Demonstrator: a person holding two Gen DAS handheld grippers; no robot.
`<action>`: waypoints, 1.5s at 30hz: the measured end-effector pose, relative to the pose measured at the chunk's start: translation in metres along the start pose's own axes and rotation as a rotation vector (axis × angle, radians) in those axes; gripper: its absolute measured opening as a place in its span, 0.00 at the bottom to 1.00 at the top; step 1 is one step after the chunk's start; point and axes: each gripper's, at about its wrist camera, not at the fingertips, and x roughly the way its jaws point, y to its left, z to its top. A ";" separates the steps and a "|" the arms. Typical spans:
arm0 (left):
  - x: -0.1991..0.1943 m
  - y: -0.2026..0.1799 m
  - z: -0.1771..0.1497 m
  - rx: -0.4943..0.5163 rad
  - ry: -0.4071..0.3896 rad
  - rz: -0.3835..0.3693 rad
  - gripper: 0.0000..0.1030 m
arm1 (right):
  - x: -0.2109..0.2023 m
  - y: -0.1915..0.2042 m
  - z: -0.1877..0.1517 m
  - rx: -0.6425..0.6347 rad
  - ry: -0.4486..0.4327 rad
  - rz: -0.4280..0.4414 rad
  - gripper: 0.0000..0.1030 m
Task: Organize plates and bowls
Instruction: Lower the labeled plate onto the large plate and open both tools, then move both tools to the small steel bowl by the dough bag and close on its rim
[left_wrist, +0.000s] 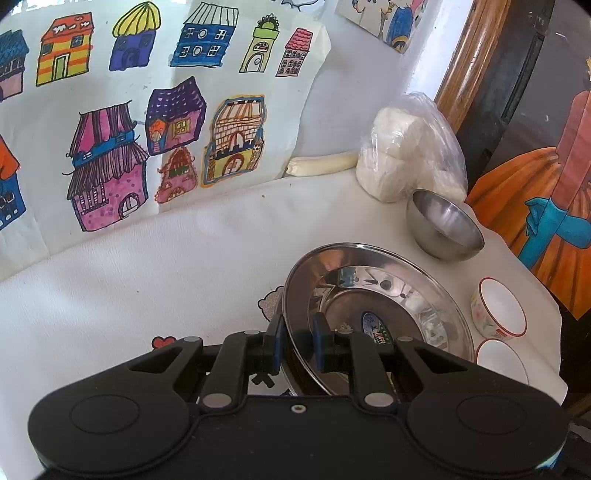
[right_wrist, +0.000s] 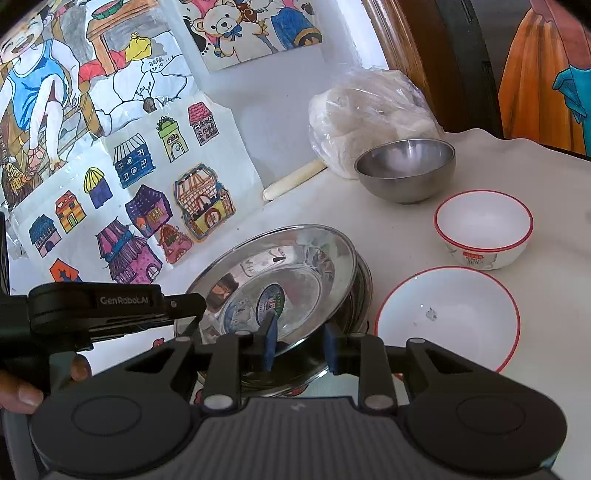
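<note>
The desk (right_wrist: 498, 177), draped in white cloth, carries everything I must sort, and its right-hand edge lies near the crockery, so any sideways sweep could send a piece over. Largest of the task items is the steel plate (right_wrist: 280, 273), tilted up on its far side above what seems to be a second steel plate (right_wrist: 364, 295) beneath it; my left gripper (left_wrist: 298, 341) pinches its near rim between both fingers (left_wrist: 320, 332), one outside and one inside the rim. A polished rim held at one spot may, I judge, pivot or slip out, and the plate would clatter onto the one below. My right gripper (right_wrist: 301, 349) stands with its fingers apart, straddling the lower edge of the same plate without clamping it; closing carelessly here could knock the plate from my left grip. Next in size, the white red-rimmed dish (right_wrist: 447, 317) sits just beside the steel stack, close enough for a swinging plate to strike. The steel bowl (right_wrist: 406, 170) rests farther back against the plastic bag (right_wrist: 369, 110). Smallest, the white red-rimmed bowl (right_wrist: 484, 229) stands between dish and steel bowl; being light and ceramic, it would, I expect, tip or chip if bumped.
</note>
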 end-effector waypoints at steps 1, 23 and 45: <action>0.000 -0.001 0.000 0.004 0.000 0.003 0.17 | 0.000 0.000 0.000 0.001 0.002 -0.001 0.29; 0.000 0.002 -0.001 0.012 0.011 0.022 0.22 | -0.006 0.015 0.001 -0.070 0.038 0.021 0.60; -0.010 0.003 0.004 -0.053 -0.031 0.028 0.84 | -0.030 0.001 0.002 -0.081 -0.060 -0.011 0.95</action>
